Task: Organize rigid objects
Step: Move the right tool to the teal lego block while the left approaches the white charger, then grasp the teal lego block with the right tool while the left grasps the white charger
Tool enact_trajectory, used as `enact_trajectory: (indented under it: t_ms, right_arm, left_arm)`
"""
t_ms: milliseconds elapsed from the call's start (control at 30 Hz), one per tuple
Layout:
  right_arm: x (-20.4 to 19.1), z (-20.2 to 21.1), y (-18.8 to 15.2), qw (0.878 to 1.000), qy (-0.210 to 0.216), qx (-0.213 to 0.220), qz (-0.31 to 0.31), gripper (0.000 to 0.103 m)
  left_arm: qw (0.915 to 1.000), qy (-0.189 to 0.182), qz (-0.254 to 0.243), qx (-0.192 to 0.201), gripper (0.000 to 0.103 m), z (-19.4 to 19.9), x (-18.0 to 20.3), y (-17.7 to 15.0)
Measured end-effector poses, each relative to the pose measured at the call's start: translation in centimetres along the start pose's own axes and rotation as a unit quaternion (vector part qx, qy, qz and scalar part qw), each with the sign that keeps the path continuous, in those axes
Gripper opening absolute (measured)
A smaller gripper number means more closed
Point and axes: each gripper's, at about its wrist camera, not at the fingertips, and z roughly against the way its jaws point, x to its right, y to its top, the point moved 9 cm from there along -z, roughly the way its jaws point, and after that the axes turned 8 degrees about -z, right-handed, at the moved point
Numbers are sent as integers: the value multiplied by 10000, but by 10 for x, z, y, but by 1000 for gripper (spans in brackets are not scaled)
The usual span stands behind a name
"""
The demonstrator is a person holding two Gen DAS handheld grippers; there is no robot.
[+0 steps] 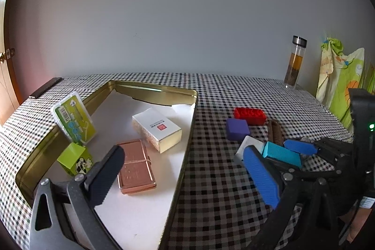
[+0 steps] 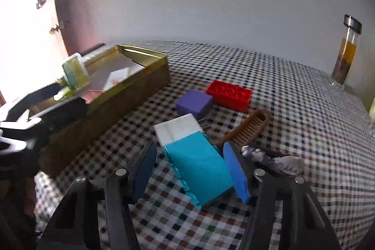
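Note:
A gold tin tray [image 1: 150,87] on the checkered table holds a white box [image 1: 157,129], a copper case [image 1: 136,166], a green cube [image 1: 75,158] and a green card pack [image 1: 73,118] leaning on its wall. My left gripper [image 1: 187,175] is open above the tray's right edge. On the cloth lie a teal block [image 2: 199,170], a white charger [image 2: 178,130], a purple block [image 2: 194,103], a red brick [image 2: 229,91] and a brown comb [image 2: 248,129]. My right gripper [image 2: 189,170] is open with its jaws around the teal block, its right finger touching it.
A glass tea bottle [image 1: 295,62] stands at the table's back right. Green patterned fabric [image 1: 339,83] hangs at the far right. A crumpled foil piece [image 2: 276,161] lies by my right gripper. A wooden door [image 1: 7,76] is on the left.

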Motion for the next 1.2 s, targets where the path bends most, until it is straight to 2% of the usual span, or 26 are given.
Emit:
enact_trajectory:
  t_ms: [133,233,400,767,1000,1133,1200]
  right_arm:
    - [5,-6,-1,9999,-63,-140,-14,62]
    - [7,-4,-1,9999,-57,-114,-54,57]
    - [13,-12,-2,9993,-234,-277,-123,57]
    - [0,-8,-1,9989,-351,-135,273,52]
    - [27,17,10,9972,-360,463,-462,52]
    - [49,27,13,9912,-464,717,-1009,52]
    - [57,31,13,9884,-498,802,-1192,52]
  left_arm:
    - [10000,28,-89,15,102,0,2,-1]
    - [10000,-12,-51,-22,102,-2,3,-2]
    - [9999,-16,-107,-18,102,-3,6,-3]
    - [9995,-144,-265,-18,102,-7,19,-5]
    - [9982,-236,-551,18,102,-12,40,-1]
    - [9956,-484,-797,-61,101,-22,61,3]
    - [9941,-471,-966,-133,98,-29,69,4]
